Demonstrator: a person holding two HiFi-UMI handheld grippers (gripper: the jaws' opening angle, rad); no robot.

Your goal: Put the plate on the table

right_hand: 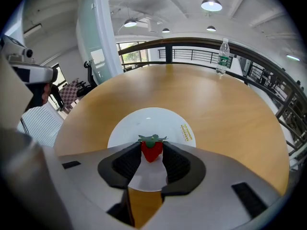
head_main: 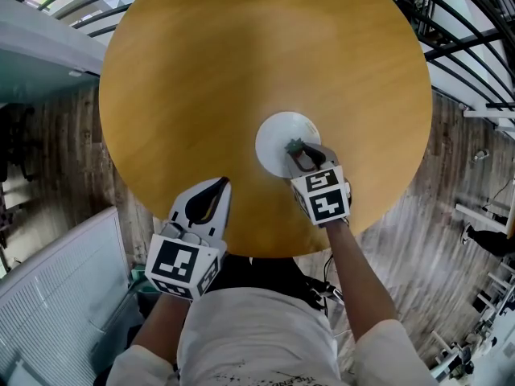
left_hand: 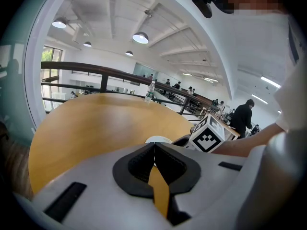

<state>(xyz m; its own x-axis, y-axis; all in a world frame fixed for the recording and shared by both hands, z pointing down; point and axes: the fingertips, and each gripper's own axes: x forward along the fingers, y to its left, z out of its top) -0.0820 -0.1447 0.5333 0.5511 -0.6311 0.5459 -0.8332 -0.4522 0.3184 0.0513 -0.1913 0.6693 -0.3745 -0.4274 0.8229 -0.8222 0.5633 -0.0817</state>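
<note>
Right gripper (head_main: 299,151) hides the plate's (head_main: 275,135) near rim, fingers clamped on a strawberry (right_hand: 151,150) over it. Left gripper (head_main: 219,186), fingers together, sits beside the plate, apart.

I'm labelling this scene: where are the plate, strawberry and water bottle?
plate (right_hand: 144,123), right gripper view, bare white middle
strawberry (right_hand: 151,151), right gripper view, red body
water bottle (right_hand: 223,59), right gripper view, green label

White plate (head_main: 278,135) on round table (head_main: 241,71), right hand-held gripper (head_main: 304,153) over it
</note>
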